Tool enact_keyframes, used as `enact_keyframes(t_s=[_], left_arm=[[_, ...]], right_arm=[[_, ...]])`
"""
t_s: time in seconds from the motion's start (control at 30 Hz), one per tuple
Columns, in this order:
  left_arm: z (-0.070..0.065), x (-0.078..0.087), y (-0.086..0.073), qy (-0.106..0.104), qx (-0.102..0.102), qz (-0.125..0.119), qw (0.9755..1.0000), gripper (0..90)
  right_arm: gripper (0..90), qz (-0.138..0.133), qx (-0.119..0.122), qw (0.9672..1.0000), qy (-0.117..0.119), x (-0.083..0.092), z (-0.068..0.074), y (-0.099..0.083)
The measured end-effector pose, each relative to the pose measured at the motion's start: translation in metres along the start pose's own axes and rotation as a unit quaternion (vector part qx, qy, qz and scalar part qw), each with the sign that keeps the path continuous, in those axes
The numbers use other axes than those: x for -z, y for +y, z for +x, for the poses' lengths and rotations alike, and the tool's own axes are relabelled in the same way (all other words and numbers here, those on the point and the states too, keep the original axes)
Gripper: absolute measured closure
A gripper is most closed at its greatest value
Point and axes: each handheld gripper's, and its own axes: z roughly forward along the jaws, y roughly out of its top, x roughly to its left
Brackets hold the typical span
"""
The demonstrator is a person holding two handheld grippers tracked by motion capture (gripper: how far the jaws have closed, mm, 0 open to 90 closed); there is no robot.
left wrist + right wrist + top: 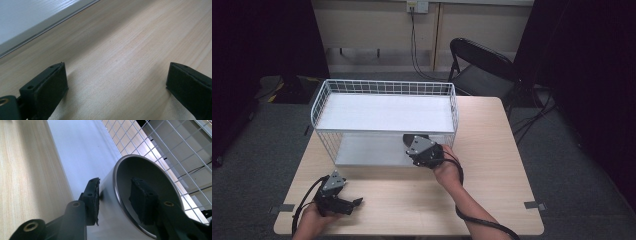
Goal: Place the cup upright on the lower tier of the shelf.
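A metal cup (140, 170) stands on the lower shelf (82, 150) of a white wire rack (384, 87), at its right end; from above it shows as a dark shape (414, 137) under the top shelf. My right gripper (115, 183) straddles the cup's wall, one pad outside it and one inside. The inner pad stands apart from the wall, so the gripper is open. In the high view this gripper (416, 144) reaches into the rack's front. My left gripper (116, 82) is open and empty, low over the wooden table (492, 165) near its front left corner (356, 202).
The rack's wire mesh (160, 147) rises close behind and beside the cup. A black folding chair (482, 65) stands behind the table's far right corner. Cables hang from a wall socket (417, 6). Bare tabletop lies between the two hands and to the right.
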Motion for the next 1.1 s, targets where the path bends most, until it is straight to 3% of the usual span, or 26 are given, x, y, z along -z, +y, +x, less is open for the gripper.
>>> enact_keyframes(t_s=[0.27, 0.53, 1.1], left_arm=[[0.000, 0.000, 0.000, 0.000, 0.000, 0.000, 1.0000, 2.9], [0.000, 0.000, 0.000, 0.000, -0.001, 0.001, 1.0000, 2.6], [0.000, 0.000, 0.000, 0.000, -0.001, 0.001, 1.0000, 2.4]], right_arm=[[52.8, 0.006, -0.012, 0.9999, -0.004, 0.003, -0.002, -0.001], [41.5, -0.003, -0.030, 0.9995, 0.004, 0.010, -0.001, 0.000], [18.0, -0.020, -0.087, 0.9942, 0.060, 0.038, 0.005, -0.007]])
